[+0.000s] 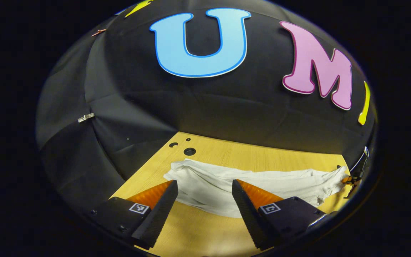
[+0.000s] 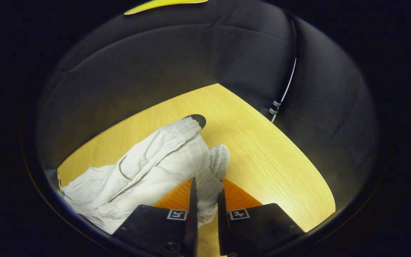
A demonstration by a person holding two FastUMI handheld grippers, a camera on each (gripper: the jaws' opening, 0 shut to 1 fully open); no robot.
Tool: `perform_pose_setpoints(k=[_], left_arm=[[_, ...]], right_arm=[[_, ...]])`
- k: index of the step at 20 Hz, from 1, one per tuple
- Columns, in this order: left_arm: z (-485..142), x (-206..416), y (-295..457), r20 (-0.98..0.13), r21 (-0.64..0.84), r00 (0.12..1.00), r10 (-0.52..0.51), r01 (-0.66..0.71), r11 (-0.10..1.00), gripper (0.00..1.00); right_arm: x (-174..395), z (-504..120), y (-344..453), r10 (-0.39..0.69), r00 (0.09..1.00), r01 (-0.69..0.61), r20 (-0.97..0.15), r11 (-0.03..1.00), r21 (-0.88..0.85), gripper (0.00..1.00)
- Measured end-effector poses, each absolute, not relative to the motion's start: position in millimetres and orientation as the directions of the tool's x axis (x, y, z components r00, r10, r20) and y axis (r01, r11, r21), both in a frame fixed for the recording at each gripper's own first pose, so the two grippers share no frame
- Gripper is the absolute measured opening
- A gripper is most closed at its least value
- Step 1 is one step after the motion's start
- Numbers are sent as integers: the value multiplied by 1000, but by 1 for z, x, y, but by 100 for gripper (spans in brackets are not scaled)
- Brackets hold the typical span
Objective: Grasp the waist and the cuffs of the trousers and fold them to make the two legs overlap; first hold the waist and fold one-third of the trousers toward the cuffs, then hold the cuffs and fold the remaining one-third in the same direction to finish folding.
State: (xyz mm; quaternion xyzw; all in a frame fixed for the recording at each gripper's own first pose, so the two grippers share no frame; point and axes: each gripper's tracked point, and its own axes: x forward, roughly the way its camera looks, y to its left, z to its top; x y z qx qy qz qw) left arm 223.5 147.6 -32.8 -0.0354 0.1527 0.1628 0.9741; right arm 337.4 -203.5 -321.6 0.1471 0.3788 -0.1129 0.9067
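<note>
Right tongs (image 2: 205, 194) are clenched on a bunched end of the white trousers (image 2: 148, 171); left tongs (image 1: 203, 194) hang released above the trousers (image 1: 248, 184), which lie stretched across the wooden table (image 1: 262, 153). Pulling one-handed could drag or twist the cloth. The left gripper view shows the full spread; the right gripper view shows the pinch.

The left gripper (image 1: 204, 189) has two long wedge-shaped fingers with rough, ridged inner faces. Behind each finger sits a dark block with a small square black-and-white marker on top and little screws near its edge. The right gripper (image 2: 205, 196) is built the same way, with a square marker on each dark block and a screw low down.
</note>
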Motion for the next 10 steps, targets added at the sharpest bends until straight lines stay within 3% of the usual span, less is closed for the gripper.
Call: perform_pose_setpoints(k=[2, 10], left_arm=[[-37, 221, 148, -313, -7, 903, 296, -314, 950, 97], [-38, 209, 173, -304, -24, 912, 274, -295, 955, 97]], right_arm=[[333, -313, -202, -86, 689, 279, -720, 948, 153, 17], [327, -204, -190, -132, 799, 242, -587, 963, 114, 17]])
